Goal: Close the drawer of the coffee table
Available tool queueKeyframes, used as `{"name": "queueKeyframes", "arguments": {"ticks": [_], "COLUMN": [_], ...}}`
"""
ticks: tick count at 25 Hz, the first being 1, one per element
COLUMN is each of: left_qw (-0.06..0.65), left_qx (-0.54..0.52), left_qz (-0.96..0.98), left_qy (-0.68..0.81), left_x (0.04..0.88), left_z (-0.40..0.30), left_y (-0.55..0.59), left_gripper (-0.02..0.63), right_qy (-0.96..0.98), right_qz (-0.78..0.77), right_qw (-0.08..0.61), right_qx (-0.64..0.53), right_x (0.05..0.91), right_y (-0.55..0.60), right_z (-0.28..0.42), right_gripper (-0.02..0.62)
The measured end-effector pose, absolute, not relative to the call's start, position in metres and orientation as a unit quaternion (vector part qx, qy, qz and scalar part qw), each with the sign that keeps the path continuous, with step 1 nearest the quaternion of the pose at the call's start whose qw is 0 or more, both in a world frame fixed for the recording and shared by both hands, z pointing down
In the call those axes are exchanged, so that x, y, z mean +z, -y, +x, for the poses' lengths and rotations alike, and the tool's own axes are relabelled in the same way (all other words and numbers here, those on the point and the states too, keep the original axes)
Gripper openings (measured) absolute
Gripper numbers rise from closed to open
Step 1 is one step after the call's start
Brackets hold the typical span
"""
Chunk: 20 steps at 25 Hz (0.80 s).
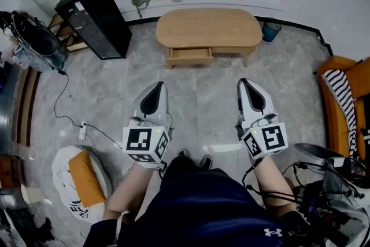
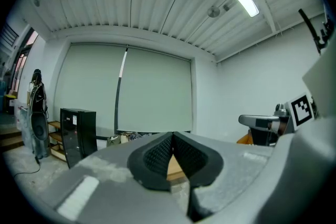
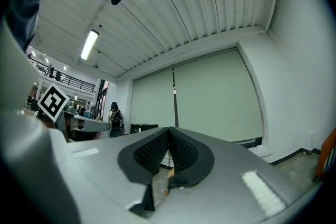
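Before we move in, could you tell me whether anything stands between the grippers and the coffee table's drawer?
Nothing visible does: only bare floor lies between the left gripper, the right gripper and the open drawer of the coffee table.

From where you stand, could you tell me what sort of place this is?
Probably a living-room mock-up inside a lab or office: a wooden coffee table with its drawer open, an orange sofa, and tangled cables.

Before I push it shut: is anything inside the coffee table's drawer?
The drawer is pulled out slightly; the strip showing looks bare. The rest is hidden under the table top.
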<state>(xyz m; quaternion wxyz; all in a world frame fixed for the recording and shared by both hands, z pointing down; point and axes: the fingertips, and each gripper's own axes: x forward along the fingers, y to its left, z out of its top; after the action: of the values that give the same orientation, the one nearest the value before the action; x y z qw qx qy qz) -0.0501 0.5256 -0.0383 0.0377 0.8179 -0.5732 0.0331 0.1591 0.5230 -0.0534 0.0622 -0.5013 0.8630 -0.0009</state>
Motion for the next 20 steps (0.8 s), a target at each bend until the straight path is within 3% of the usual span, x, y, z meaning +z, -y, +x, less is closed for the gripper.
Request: {"name": "queueKeyframes", "arguments": {"ticks": [7, 20], "left_qw": [0.039, 0.072], "left_qx": [0.044, 0.030], "left_qz": [0.804, 0.780], "left_qy": [0.592, 0.620], "left_x": [-0.020, 0.009], "left_z": [-0.068, -0.140], "left_y": [-0.523, -0.411], "left_gripper": [0.003, 0.003], "right_qy": [-0.863, -0.848], "right_qz": [-0.503, -0.529], "right_qw": [0.049, 0.013], "right_qx": [-0.008, -0.018], "right_x": [-0.039, -0.017], "right_y": [-0.515, -0.410], "right_z": [0.168, 0.150], "right_gripper": [0.002, 0.002]}}
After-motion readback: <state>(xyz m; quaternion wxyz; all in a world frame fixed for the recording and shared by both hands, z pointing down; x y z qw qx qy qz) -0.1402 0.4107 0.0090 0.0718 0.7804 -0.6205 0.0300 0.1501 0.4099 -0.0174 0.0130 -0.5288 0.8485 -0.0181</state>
